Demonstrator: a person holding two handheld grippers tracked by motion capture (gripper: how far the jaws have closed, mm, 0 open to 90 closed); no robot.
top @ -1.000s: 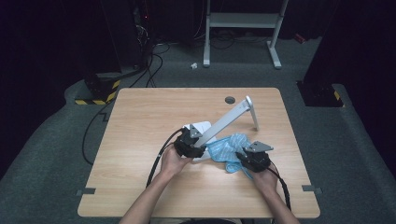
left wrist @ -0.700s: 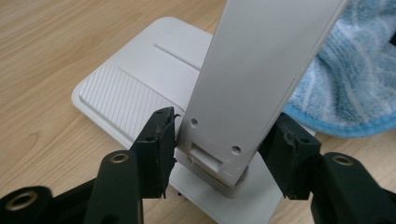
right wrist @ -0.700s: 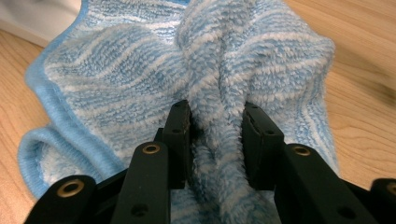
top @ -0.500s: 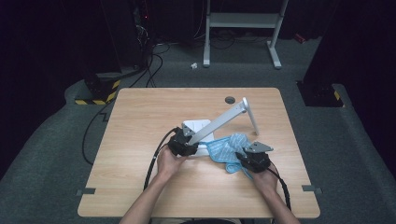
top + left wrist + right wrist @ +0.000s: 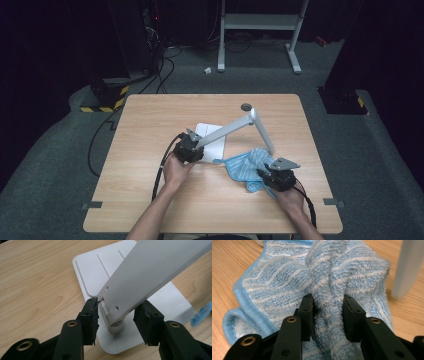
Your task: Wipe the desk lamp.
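Note:
A white desk lamp stands mid-table on a flat base (image 5: 215, 148), and its arm (image 5: 227, 130) slopes up to the right to an elbow. My left gripper (image 5: 195, 146) is at the foot of that arm. Its jaws have just been closing and now flank the hinge (image 5: 117, 322), with thin gaps still showing at the pads (image 5: 92, 312). A light blue towel (image 5: 242, 165) lies crumpled to the right of the base. My right gripper (image 5: 267, 175) is shut on a raised fold of that towel (image 5: 327, 290).
The lamp's head (image 5: 263, 134) slopes down from the elbow and ends beside the towel; in the right gripper view the lamp's head (image 5: 409, 267) is a white bar at the right. A dark round grommet (image 5: 246, 107) sits near the table's far edge. Cables trail from both grippers.
My left gripper has slid left to the foot of the lamp arm and its jaws have narrowed. The lamp's elbow has shifted slightly left and lower. My right gripper has stayed on the towel.

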